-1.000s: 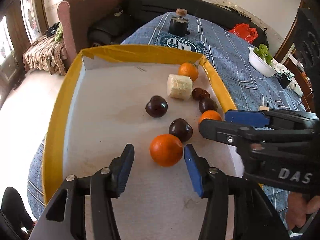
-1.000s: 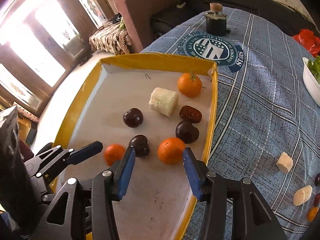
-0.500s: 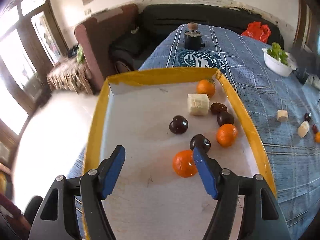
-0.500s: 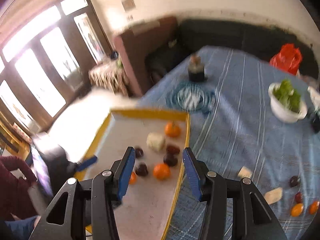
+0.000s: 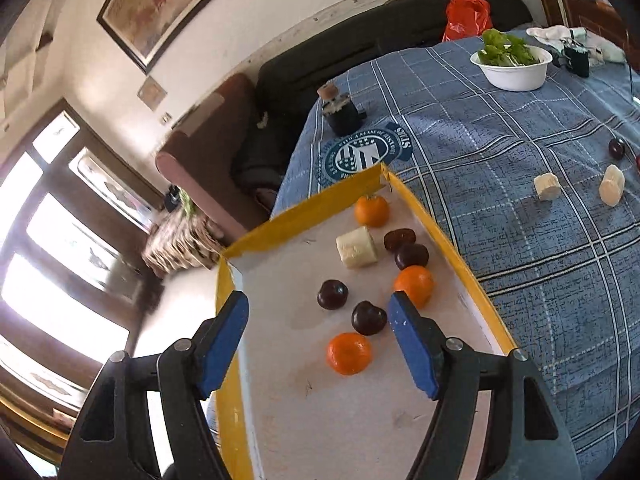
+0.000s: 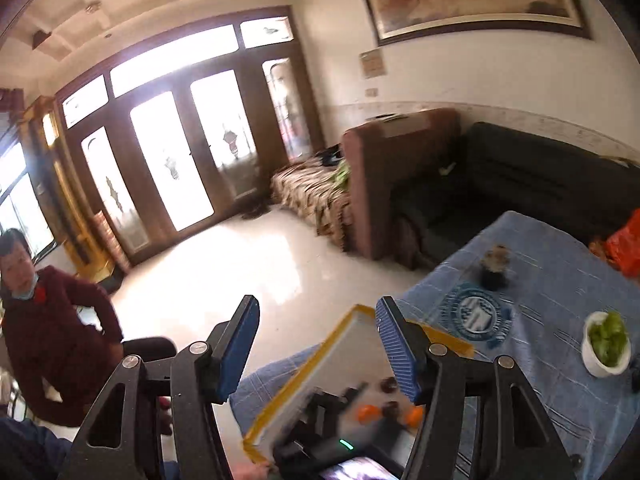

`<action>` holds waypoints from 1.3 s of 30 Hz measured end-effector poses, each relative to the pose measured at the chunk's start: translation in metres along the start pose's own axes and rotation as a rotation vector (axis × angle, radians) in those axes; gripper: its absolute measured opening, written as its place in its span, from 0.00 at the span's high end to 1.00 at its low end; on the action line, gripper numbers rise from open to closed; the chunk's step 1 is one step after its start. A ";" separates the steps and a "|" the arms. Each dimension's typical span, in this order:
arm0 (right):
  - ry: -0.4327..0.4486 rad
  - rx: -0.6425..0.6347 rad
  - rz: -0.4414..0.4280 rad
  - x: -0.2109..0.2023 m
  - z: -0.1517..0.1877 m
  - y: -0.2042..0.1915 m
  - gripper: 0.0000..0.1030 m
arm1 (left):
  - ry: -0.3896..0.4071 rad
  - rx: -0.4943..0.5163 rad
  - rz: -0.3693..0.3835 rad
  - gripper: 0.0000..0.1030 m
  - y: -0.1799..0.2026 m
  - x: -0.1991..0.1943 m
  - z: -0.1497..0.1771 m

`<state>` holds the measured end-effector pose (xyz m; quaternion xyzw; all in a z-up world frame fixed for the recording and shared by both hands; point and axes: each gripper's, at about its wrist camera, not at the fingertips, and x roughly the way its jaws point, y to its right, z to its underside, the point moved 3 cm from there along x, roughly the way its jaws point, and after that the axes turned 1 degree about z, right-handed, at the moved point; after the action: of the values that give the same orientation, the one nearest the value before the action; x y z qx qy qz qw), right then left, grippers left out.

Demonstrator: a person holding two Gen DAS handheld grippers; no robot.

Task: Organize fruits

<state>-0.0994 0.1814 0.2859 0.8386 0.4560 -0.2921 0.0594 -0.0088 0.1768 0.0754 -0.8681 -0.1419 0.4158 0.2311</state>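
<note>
A yellow-rimmed tray (image 5: 452, 248) lies on the blue checked tablecloth. It holds three oranges (image 5: 349, 353), several dark plums (image 5: 332, 294) and a white chunk (image 5: 356, 247). My left gripper (image 5: 318, 340) hangs above the tray's near end with its jaws opening. The near orange and a plum (image 5: 368, 318) lie below the gap, untouched. Two more white chunks (image 5: 546, 187) and a dark fruit (image 5: 616, 148) lie loose on the cloth to the right. My right gripper (image 6: 316, 344) is raised high over the blurred tray (image 6: 344, 352), its jaws opening with nothing between them.
A white bowl of greens (image 5: 510, 66) and a dark corked jar (image 5: 340, 112) stand on the far part of the table. A red bag (image 5: 466, 12) lies on the black sofa behind. A person in a dark red top (image 6: 52, 320) is on the left of the room.
The left gripper's jaws have widened and it has drawn back and rolled, with the near orange staying on the tray. The right gripper has risen steeply off the tray and opened wider.
</note>
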 end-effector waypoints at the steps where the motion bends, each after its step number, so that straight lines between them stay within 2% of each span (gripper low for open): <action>1: -0.012 -0.029 0.004 0.007 -0.003 -0.005 0.36 | 0.002 0.006 -0.015 0.27 0.000 -0.002 -0.001; 4: -0.048 -0.032 -0.005 0.018 -0.005 -0.011 0.36 | 0.003 0.022 -0.046 0.26 0.000 -0.008 0.001; 9: -0.127 -0.028 0.005 0.039 0.008 -0.005 0.36 | 0.023 -0.015 -0.079 0.26 -0.012 -0.019 0.003; 10: -0.125 -0.013 -0.004 0.036 0.007 -0.005 0.37 | 0.019 -0.009 -0.090 0.26 -0.012 -0.019 0.005; 14: -0.001 -0.032 -0.028 0.002 -0.012 -0.017 0.36 | 0.014 -0.028 -0.093 0.26 -0.017 -0.020 0.006; 16: -0.008 -0.042 -0.023 0.002 -0.010 -0.018 0.36 | 0.022 -0.027 -0.096 0.26 -0.016 -0.023 0.004; 18: -0.033 -0.010 -0.030 0.000 -0.005 -0.014 0.36 | 0.023 -0.038 -0.079 0.25 -0.016 -0.024 0.003; 20: -0.012 0.058 -0.077 -0.017 -0.002 -0.001 0.36 | 0.019 -0.056 -0.056 0.24 -0.018 -0.022 0.007; 22: 0.024 0.058 -0.099 -0.036 0.005 0.008 0.36 | 0.005 -0.100 0.013 0.24 -0.020 -0.020 0.011; 26: 0.032 0.120 -0.066 -0.063 0.033 0.036 0.35 | 0.006 -0.160 0.102 0.24 -0.020 -0.020 0.015; 30: 0.018 0.240 0.030 -0.083 0.082 0.083 0.34 | 0.010 -0.201 0.170 0.24 -0.016 -0.020 0.015; 34: -0.006 0.437 0.180 -0.106 0.143 0.149 0.34 | 0.011 -0.284 0.298 0.24 -0.008 -0.022 0.009; 37: -0.025 0.632 0.289 -0.127 0.190 0.198 0.34 | 0.018 -0.300 0.350 0.24 0.000 -0.024 0.001; 39: -0.031 0.720 0.339 -0.140 0.209 0.221 0.34 | 0.035 -0.296 0.379 0.24 0.008 -0.029 -0.007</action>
<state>-0.0720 -0.1251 0.1531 0.8647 0.1785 -0.4320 -0.1839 -0.0203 0.1554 0.0942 -0.9107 -0.0317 0.4112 0.0216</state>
